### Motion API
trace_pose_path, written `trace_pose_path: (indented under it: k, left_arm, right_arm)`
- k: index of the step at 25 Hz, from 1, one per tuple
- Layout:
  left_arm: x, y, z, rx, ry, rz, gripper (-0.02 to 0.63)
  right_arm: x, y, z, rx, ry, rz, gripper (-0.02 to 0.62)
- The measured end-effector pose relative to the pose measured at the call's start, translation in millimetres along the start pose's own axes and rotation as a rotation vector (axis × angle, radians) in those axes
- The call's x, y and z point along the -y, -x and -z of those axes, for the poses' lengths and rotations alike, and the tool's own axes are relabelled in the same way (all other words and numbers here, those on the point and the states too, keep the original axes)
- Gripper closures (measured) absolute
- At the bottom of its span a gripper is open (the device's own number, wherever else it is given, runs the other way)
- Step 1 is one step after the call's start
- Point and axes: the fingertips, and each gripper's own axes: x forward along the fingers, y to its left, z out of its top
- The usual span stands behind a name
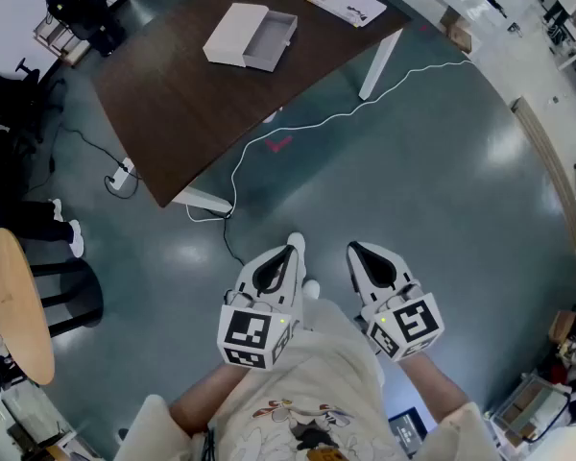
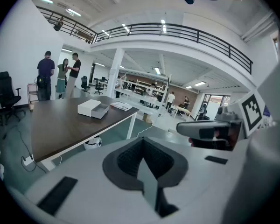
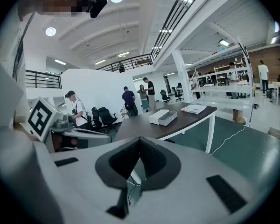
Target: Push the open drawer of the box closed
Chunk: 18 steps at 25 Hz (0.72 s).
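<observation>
The white box [image 1: 236, 33] lies on the far part of a dark brown table [image 1: 182, 104], and its grey drawer [image 1: 273, 39] sticks out to the right. The box also shows small and far off in the left gripper view [image 2: 89, 108] and the right gripper view [image 3: 159, 116]. Both grippers hang low in front of my body, over the floor and well short of the table. The left gripper [image 1: 294, 245] is shut with nothing in it, its jaws meeting at a point [image 2: 142, 142]. The right gripper [image 1: 353, 250] is shut and empty too [image 3: 139, 142].
A booklet [image 1: 344, 2] lies on the table's far right corner. A white cable [image 1: 346, 115] runs over the green floor by the table legs, near a power strip [image 1: 123, 173]. A round wooden table [image 1: 19, 305] and black chairs [image 1: 77, 8] stand at the left. Several people stand far off [image 2: 60, 73].
</observation>
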Motion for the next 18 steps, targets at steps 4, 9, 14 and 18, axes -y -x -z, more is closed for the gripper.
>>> trace_pose_path:
  k: [4,9,14,18]
  left_arm:
    - [37.9,49.7,17.7,-0.005,-0.044,0.018,0.6]
    - [58.3,82.1,42.5,-0.046,-0.058,0.048,0.6]
    - [48.7,107.0,59.7,-0.071,-0.029,0.05,0.6]
    - [22.2,123.3,61.8,-0.072,-0.033,0.041,0.6]
  right_arm:
    - [-42.2,27.4,26.2,-0.005,-0.032,0.0,0.589]
    - [-83.7,45.4,49.0,-0.025,-0.075,0.003,0.589]
    - [-110.8,46.1,60.3,-0.01,-0.109,0.006,0.589]
    - [-131.4,33.2,59.9,-0.006,-0.139,0.001,0.588]
